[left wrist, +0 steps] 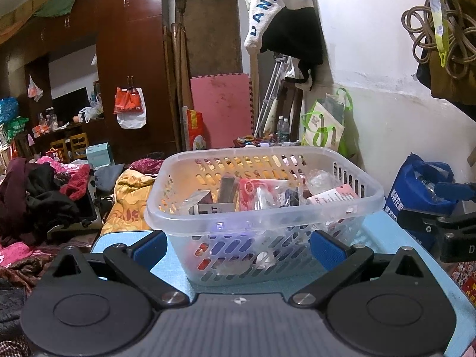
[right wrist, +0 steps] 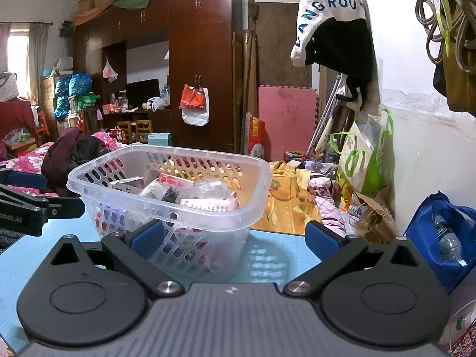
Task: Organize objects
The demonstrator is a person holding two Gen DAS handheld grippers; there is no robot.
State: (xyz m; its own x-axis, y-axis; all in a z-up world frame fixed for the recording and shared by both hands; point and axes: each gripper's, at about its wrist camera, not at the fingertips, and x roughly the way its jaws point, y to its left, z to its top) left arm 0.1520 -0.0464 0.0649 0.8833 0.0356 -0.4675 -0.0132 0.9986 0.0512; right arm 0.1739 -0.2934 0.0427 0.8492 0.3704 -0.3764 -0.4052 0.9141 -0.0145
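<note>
A clear slotted plastic basket (left wrist: 208,223) stands on a light blue table (left wrist: 175,263). It holds several small packets and boxes, among them a pink and white packet (left wrist: 331,197) and a red packet (left wrist: 248,195). My left gripper (left wrist: 238,245) is open, just in front of the basket's near wall, holding nothing. In the right wrist view the basket (right wrist: 220,218) sits ahead and to the left. My right gripper (right wrist: 235,239) is open and empty, its left finger (right wrist: 147,239) before the basket's right corner. Each gripper shows at the edge of the other's view.
A blue bag (right wrist: 440,238) with a water bottle stands right of the table by the white wall. A bed with yellow bedding (right wrist: 285,202) and piled clothes (left wrist: 35,196) lies behind the table. A green and white bag (right wrist: 363,154) leans on the wall.
</note>
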